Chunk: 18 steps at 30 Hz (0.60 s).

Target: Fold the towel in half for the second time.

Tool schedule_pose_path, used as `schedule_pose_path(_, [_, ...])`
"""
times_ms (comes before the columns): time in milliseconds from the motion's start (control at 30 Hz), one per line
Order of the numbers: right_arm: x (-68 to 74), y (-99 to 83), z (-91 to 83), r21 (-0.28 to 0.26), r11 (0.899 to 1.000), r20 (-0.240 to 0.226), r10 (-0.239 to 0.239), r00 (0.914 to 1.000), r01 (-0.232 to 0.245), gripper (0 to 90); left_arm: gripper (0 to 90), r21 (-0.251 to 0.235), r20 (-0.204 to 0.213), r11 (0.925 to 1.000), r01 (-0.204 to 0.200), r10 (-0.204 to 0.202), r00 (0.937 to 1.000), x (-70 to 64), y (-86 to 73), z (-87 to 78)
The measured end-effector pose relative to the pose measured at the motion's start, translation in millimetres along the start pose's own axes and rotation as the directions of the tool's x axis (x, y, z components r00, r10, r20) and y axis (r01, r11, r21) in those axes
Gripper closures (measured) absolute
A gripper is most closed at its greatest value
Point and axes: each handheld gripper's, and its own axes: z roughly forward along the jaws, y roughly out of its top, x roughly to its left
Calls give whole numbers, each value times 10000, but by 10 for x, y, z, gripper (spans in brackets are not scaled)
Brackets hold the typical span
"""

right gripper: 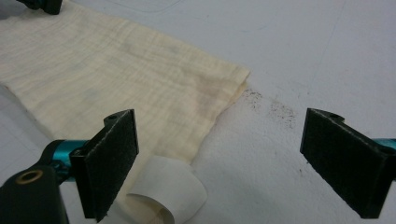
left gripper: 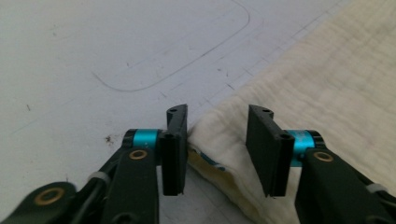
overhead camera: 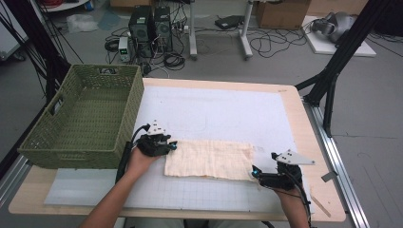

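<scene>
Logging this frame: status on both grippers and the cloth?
Left hand-held gripper open, straddling folded cloth corner. Right hand-held gripper open at opposite corner. Nothing in the way; green basket alongside.

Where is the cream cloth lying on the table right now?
In the high view, the cream cloth lies flat on the white mat, between the left gripper and right gripper.

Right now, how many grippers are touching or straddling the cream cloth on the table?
2. The left gripper straddles the cloth's far left corner, jaws open around the folded edge. The right gripper sits open at the near right corner, beside a curled white tag.
</scene>
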Motion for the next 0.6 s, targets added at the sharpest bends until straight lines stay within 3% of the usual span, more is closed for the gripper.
schedule_pose_path(200, [-11, -14, 8, 126, 9999, -39, 33, 10000, -32, 107, 820, 23, 378, 9996, -286, 285, 9989, -23, -7, -15])
schedule_pose_path(367, [-22, -19, 28, 321, 9995, -26, 13, 10000, -12, 107, 828, 25, 567, 10000, 26, -27, 9984, -10, -18, -39])
schedule_pose_path(467, [-9, 2, 49, 575, 9969, -8, -542, 9985, 541, 107, 827, -99, 683, 9998, 197, -190, 9975, 5, -22, -58])
schedule_pose_path(600, [-10, 37, 78, 675, 9950, -65, -731, 9973, 734, 107, 824, -254, 789, 9990, 369, -348, 9963, 26, -22, -95])
